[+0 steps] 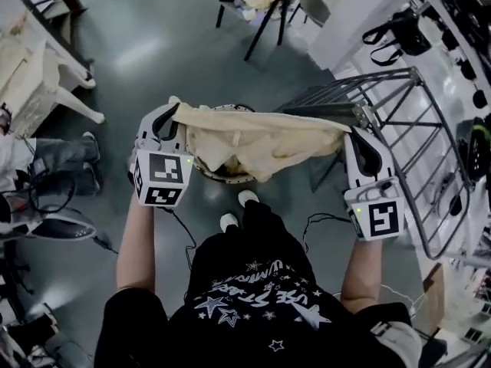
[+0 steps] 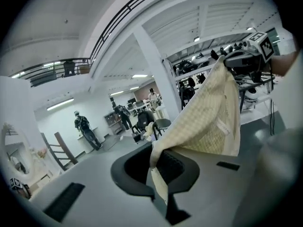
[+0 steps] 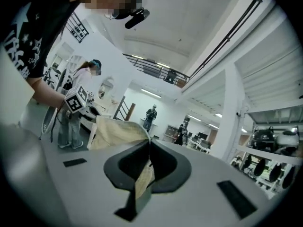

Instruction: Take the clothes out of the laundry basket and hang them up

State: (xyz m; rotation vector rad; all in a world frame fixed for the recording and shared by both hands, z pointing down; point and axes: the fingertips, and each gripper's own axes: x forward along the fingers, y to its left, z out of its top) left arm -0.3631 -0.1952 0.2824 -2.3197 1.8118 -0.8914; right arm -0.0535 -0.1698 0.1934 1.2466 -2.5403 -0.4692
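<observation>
A pale yellow checked garment (image 1: 257, 142) hangs stretched between my two grippers, high above the round laundry basket (image 1: 224, 176) on the floor. My left gripper (image 1: 173, 113) is shut on the garment's left edge (image 2: 156, 155). My right gripper (image 1: 349, 133) is shut on its right edge (image 3: 143, 174). In the left gripper view the cloth (image 2: 208, 117) runs up to the right gripper (image 2: 246, 56). In the right gripper view the cloth (image 3: 116, 131) runs across to the left gripper (image 3: 78, 100). More cloth lies in the basket under the garment.
A metal drying rack (image 1: 399, 140) stands right of the basket. A dark chair (image 1: 265, 6) with cloth on it stands further off, white chairs (image 1: 38, 75) at left. Bags hang on shelving (image 1: 403, 33) at the right. People stand in the distance (image 2: 85, 129).
</observation>
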